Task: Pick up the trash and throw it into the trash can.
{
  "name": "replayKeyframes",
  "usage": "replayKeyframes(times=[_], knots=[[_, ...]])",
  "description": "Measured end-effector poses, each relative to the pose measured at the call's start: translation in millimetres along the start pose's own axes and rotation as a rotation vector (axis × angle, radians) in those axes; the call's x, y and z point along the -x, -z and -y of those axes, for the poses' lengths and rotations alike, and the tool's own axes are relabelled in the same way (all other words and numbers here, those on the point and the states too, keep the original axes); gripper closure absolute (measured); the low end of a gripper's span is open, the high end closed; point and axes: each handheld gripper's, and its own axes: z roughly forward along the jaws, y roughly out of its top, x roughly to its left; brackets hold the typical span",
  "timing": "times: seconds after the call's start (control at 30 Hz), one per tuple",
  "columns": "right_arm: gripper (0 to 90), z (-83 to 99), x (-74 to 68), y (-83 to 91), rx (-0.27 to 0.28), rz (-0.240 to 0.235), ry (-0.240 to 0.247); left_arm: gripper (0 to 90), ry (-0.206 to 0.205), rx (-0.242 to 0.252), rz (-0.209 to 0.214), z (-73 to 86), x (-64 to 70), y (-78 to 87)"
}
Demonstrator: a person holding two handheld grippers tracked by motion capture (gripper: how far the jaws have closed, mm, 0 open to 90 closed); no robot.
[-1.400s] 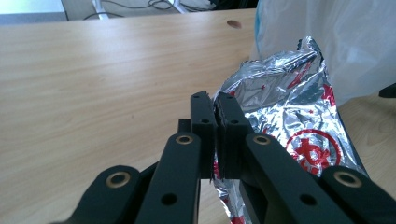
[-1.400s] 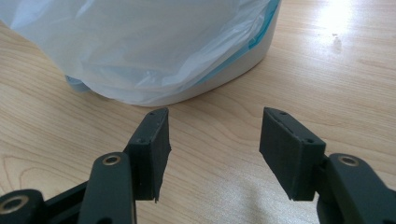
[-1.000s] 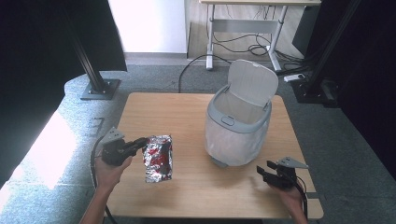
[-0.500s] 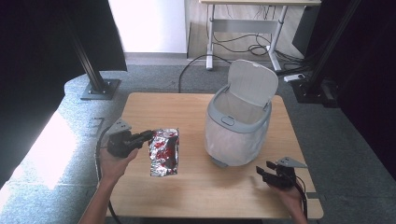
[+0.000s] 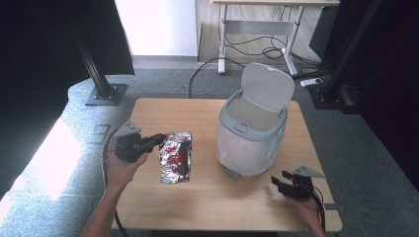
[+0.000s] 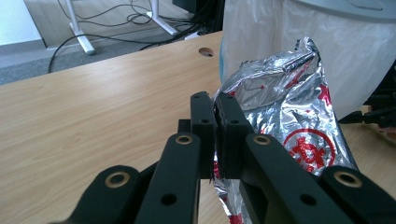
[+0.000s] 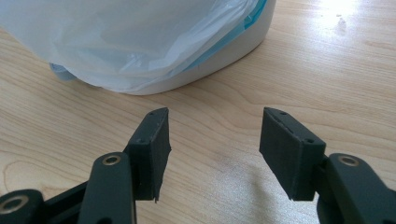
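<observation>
Lidded waste bin point(image 5: 252, 129), lid raised, lined with a white bag (contents not visible). Left gripper point(image 5: 157, 139) clamped on the foil snack packet point(image 5: 176, 156) edge; right gripper point(image 5: 279, 181) agape, empty, low over the wooden table point(image 5: 207, 197).

Daylight floods from the blown-out window point(image 5: 155, 27) behind the counter point(image 5: 197, 197), glaring on the floor point(image 5: 54, 158) left of it, while dark curtains point(image 5: 29, 64) flank it.
</observation>
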Motion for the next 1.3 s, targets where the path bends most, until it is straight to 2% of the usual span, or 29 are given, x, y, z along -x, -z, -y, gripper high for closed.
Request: replayKeyframes(times=[0.37, 0.77, 1.3], knots=[[41.7, 3.5, 2.4, -4.5, -0.035, -0.003, -0.008, 87.2, -0.028, 0.020, 0.009, -28.8, 6.2, 2.9], [41.5, 9.3, 5.0, -11.9, -0.095, 0.002, -0.017, 87.1, -0.043, 0.029, 0.017, -47.8, 10.2, 1.2], [41.3, 10.5, 6.8, -13.0, -0.083, 0.005, -0.028, 87.1, -0.062, 0.035, 0.026, -71.6, 16.1, -3.7]])
